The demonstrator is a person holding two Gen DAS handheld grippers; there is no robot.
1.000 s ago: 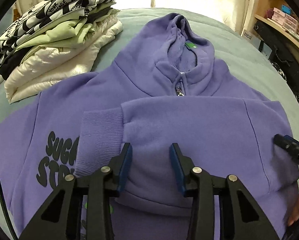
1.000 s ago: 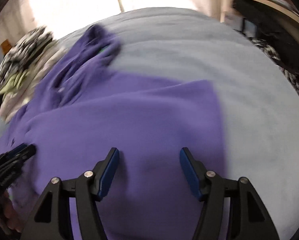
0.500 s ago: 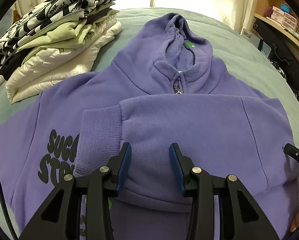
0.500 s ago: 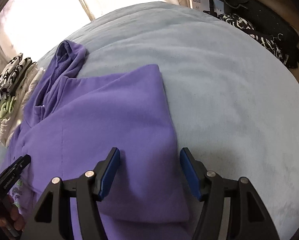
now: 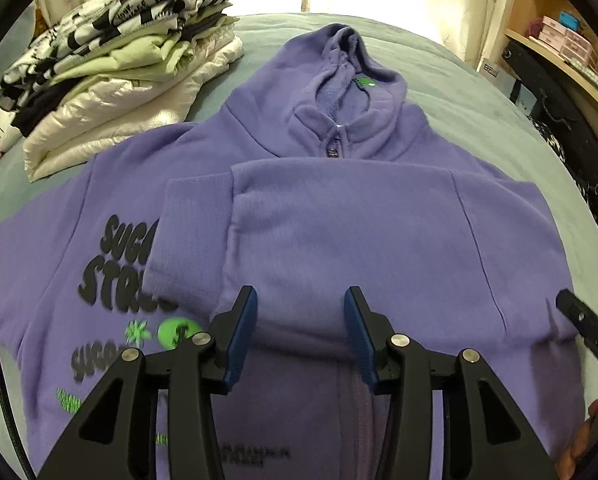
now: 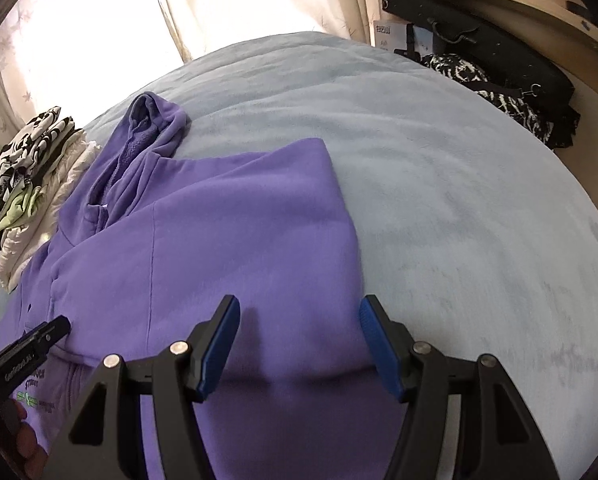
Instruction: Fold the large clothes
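My left gripper [image 5: 301, 322] hovers over the purple hoodie [image 5: 339, 232], jaws just widened, nothing between them; folded clothes [image 5: 119, 64] stacked beside it on the bed [image 5: 479, 112].

Left gripper [image 5: 301, 320] angled downward, jaws just been opening, nothing pinched; right gripper [image 6: 299, 336] parted wider, empty.

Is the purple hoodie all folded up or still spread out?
Partly folded. One sleeve lies across the hoodie's chest; the side with the black lettering is still spread flat on the bed.
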